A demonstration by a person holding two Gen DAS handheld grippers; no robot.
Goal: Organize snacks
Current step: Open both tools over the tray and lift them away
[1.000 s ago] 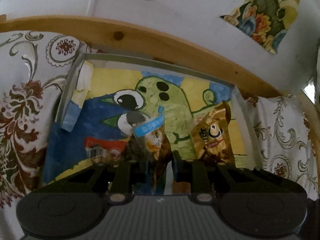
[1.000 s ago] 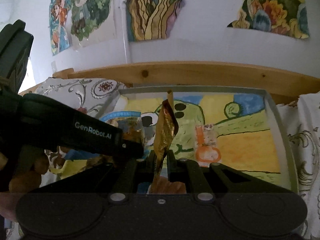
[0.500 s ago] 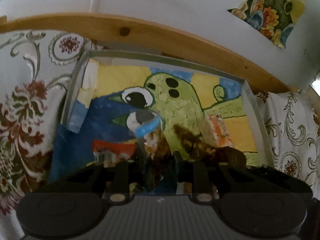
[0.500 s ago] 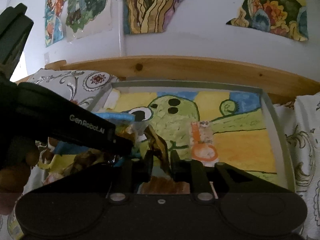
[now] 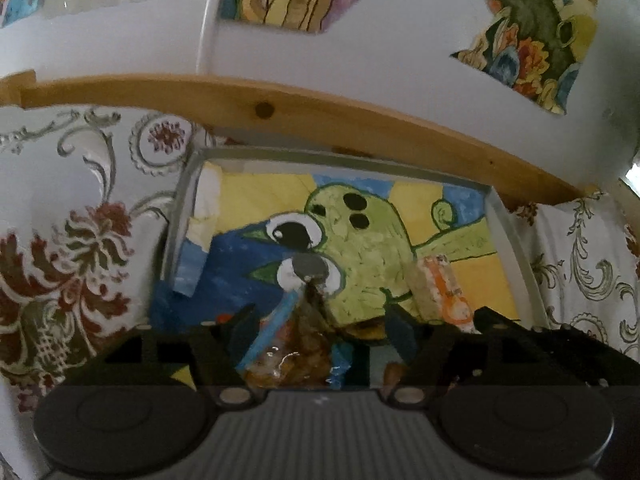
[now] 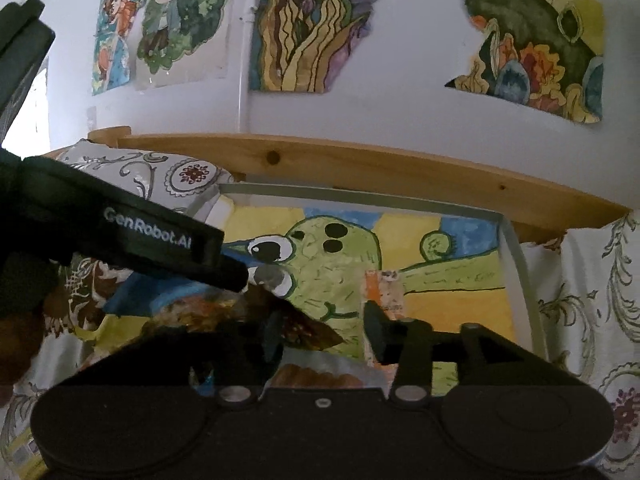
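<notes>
A grey-rimmed tray (image 5: 508, 232) lined with a green cartoon painting lies on the patterned cloth. My left gripper (image 5: 320, 328) is open. A clear snack packet with a blue band (image 5: 288, 340) lies loose between its fingers at the tray's near edge. In the right wrist view the same tray (image 6: 520, 260) shows, and my right gripper (image 6: 324, 332) is open too. A dark gold-brown packet (image 6: 308, 332) lies flat on the tray between its fingers. An orange packet (image 5: 444, 292) (image 6: 384, 292) rests further in on the tray. The left gripper's black body (image 6: 160, 240) reaches in from the left.
A wooden rail (image 5: 360, 128) runs behind the tray below a white wall with paintings (image 6: 304, 40). Floral cloth (image 5: 80, 240) covers the surface on both sides of the tray. A hand (image 6: 16, 340) shows dimly at the left edge.
Both grippers have opened and let go of their packets. The blue-banded packet and the gold-brown packet, upright before, have dropped onto the tray's near part.
</notes>
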